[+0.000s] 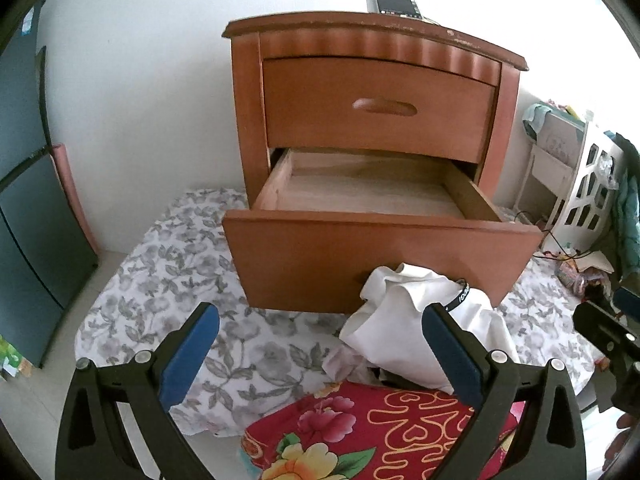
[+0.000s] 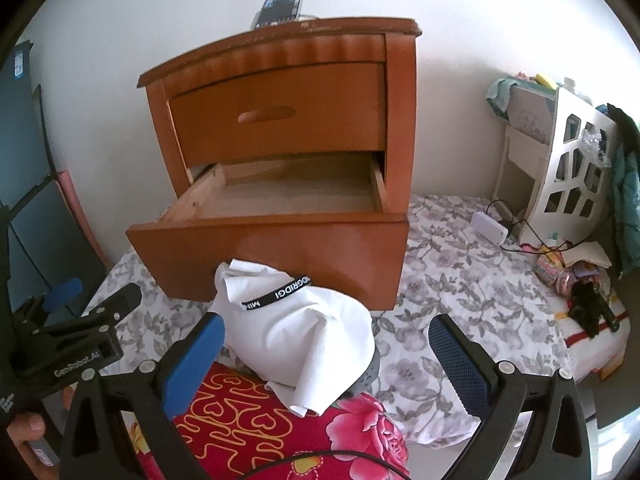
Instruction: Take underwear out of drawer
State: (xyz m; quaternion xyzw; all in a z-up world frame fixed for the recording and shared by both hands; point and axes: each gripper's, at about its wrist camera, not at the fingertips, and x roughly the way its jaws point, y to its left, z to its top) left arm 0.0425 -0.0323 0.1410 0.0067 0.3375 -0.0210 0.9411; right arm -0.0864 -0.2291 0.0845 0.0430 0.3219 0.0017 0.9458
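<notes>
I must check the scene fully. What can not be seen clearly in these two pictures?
- Front of the lower drawer floor: hidden by its own front panel, both views.
- Underwear waistband text: partly folded away, right wrist view.
- Phone screen: too small, both views.
- Red floral cloth: cut off by the bottom edge.

Each tool is black plastic with two angled arms, silver screws at the joints and blue textured pads [image 1: 188, 354] inside the fingers. The left tool [image 2: 76, 308] carries white "GenRobot.AI" lettering; a thin black cable [image 2: 320, 458] crosses below the right tool [image 2: 326, 360].
</notes>
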